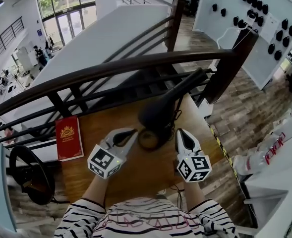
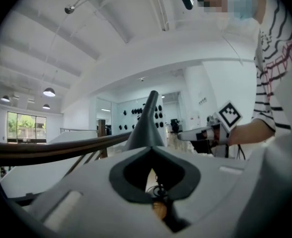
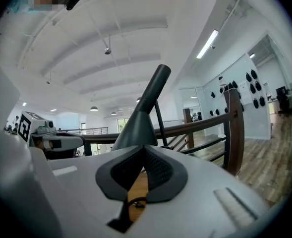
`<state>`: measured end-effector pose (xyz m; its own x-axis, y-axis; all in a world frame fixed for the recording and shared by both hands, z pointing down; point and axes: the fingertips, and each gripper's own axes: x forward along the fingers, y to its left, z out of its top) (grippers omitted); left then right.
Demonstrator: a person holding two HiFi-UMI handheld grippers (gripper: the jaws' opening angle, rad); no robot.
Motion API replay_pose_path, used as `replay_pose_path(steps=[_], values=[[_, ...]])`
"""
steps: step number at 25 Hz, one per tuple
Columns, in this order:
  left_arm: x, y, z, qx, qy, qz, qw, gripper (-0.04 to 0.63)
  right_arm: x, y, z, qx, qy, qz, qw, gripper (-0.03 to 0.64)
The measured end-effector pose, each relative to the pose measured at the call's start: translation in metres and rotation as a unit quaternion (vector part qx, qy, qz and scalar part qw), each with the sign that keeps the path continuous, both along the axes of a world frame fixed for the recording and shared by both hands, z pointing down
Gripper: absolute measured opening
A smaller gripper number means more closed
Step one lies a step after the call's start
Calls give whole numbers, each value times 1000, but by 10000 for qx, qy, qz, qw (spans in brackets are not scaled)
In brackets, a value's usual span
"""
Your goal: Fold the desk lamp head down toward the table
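A black desk lamp [image 1: 169, 102] stands at the far middle of the wooden table [image 1: 136, 175], its long head slanting up to the right above a round base [image 1: 148, 139]. My left gripper [image 1: 131, 132] lies just left of the base and is shut with nothing in it. My right gripper [image 1: 181, 133] lies just right of the base, also shut and empty. Neither touches the lamp. In the left gripper view the lamp [image 2: 146, 125] rises beyond the closed jaws [image 2: 152, 152], with the right gripper [image 2: 205, 133] off to the side. The right gripper view shows the lamp [image 3: 143, 118] ahead of its closed jaws [image 3: 145, 152].
A red book [image 1: 69, 138] lies on the table's left part. A dark wooden railing [image 1: 111, 71] runs right behind the table, with a drop to a lower floor beyond. A black round object [image 1: 29, 175] sits left of the table. A thin cable [image 1: 178, 190] trails at the near edge.
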<state>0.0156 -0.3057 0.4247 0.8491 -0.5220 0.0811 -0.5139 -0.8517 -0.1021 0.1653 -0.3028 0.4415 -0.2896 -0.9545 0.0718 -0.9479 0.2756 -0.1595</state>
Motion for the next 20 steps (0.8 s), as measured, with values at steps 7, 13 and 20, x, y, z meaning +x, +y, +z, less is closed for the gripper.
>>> replay_pose_path(steps=[7,13,20], values=[[-24,19,11,-148,212,93,9996,3,-23,32,11,-74,-210,198,9996,3],[-37,38,24,-174,283,197,9993,3,-40,57,23,-122,-325,406,9986,3],[-53,61,34,-242,367,219,9988,2,-58,86,30,-191,-270,530,9980,3]])
